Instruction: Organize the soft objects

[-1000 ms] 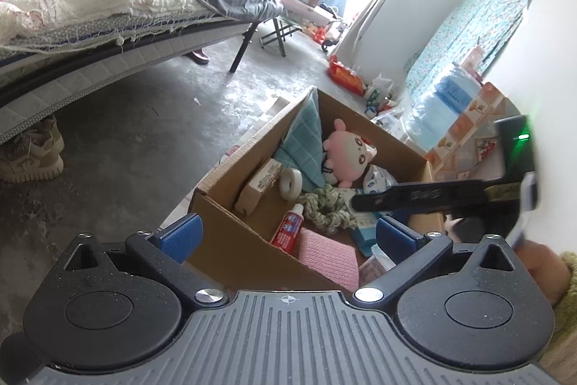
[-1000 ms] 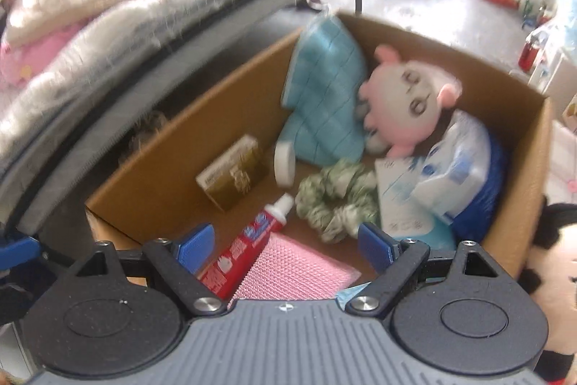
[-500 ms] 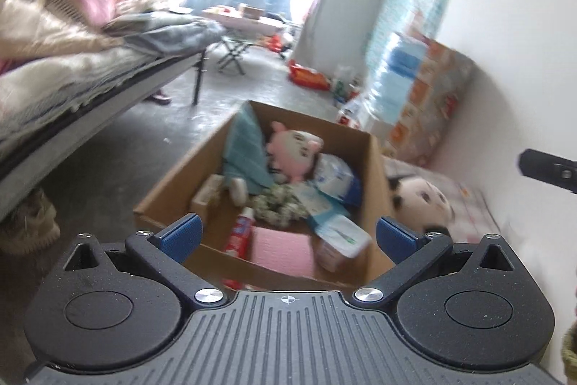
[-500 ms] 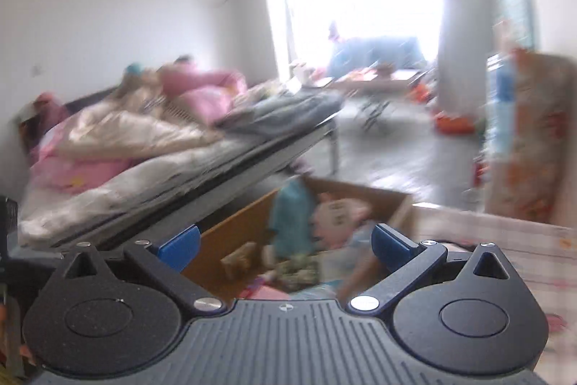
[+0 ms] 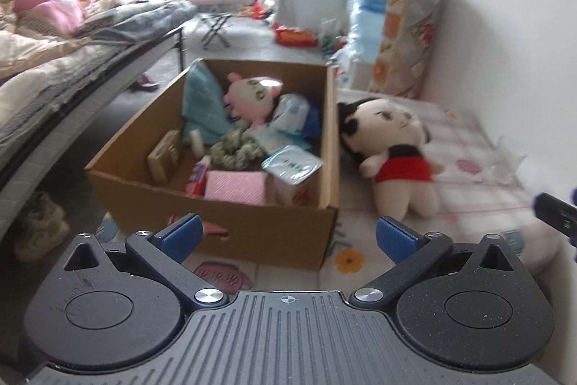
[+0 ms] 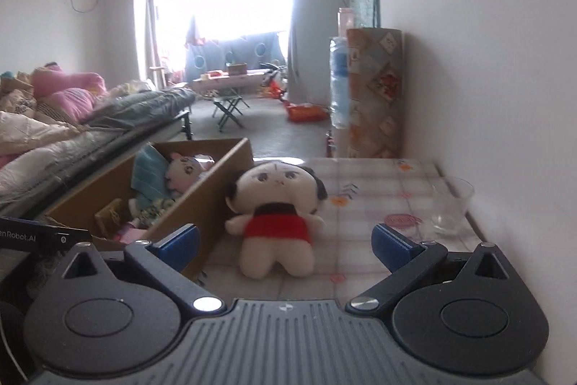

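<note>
Your right gripper (image 6: 285,240) stands wide, its jaws just opened out to full spread with nothing between them, and the doll in the red dress (image 6: 276,222) sits dead centre in the right wrist view, right in the gap between the 2 blue pads. That is the line-up that counts: the doll lies straight ahead of this gripper, on the checked cloth (image 6: 378,190), leaning against the outside wall of the cardboard box (image 6: 202,201). Its long axis runs away from you, feet nearest, head farthest, so I judge the open jaws would straddle it across the waist.

Your left gripper (image 5: 288,237) is wide and empty too, but it faces the box; in the left wrist view the doll lies off to the right of centre. The right hand looks the better placed of the 2.

Inside the box, upper middle of the left view, a pink plush (image 5: 252,96) already rests beside a teal cloth (image 5: 202,103).
</note>
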Demonstrator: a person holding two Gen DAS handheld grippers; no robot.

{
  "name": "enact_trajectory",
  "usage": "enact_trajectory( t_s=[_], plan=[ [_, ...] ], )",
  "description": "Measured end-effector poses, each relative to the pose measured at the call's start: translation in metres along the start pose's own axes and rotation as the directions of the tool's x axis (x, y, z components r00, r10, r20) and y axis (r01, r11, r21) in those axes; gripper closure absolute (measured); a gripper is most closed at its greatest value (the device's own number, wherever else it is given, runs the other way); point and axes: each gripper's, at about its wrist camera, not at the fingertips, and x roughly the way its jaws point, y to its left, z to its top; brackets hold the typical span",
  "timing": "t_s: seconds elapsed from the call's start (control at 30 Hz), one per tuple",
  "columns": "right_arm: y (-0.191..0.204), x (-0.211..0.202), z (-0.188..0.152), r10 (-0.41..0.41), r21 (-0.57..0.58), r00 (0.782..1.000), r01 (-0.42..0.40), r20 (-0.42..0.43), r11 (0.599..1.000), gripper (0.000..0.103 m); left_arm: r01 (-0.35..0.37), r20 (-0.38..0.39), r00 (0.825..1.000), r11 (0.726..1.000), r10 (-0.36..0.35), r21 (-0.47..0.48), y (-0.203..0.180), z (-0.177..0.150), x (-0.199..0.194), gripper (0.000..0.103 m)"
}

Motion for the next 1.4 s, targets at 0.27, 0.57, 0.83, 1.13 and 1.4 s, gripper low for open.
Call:
enact_trajectory(
  t_s=[0.27,0.57,0.83,1.13,1.4],
  plan=[
    [0.012,-0.005,-0.011,-0.057,0.005,0.998,0.057,-0.015,0.998,0.000,-0.085,-0.025,0.996,0.996,0.086,0.027,-0.008,-0.010,0.006,0.000],
    [0.026,0.006,-0.027,-0.076,0.078,0.995,0.081,-0.066,0.994,0.000,-0.148,-0.033,0.988,0.987,0.151,0.067,-0.012,-0.021,0.006,0.000],
    [0.038,0.000,-0.027,-0.084,-0.001,0.995,0.084,-0.045,0.996,0.000,-0.134,-0.055,0.989,0.990,0.137,0.049,-0.004,-0.023,0.003,0.000],
    [0.053,0.006,-0.024,-0.054,-0.015,0.997,0.053,-0.060,0.998,0.000,-0.137,-0.084,0.987,0.991,0.137,0.006,0.009,-0.023,0.010,0.000],
    [0.066,0.015,-0.023,-0.041,-0.041,0.996,0.038,-0.084,0.998,0.000,-0.160,-0.100,0.982,0.987,0.157,-0.014,0.020,-0.024,0.014,0.000]
  ],
)
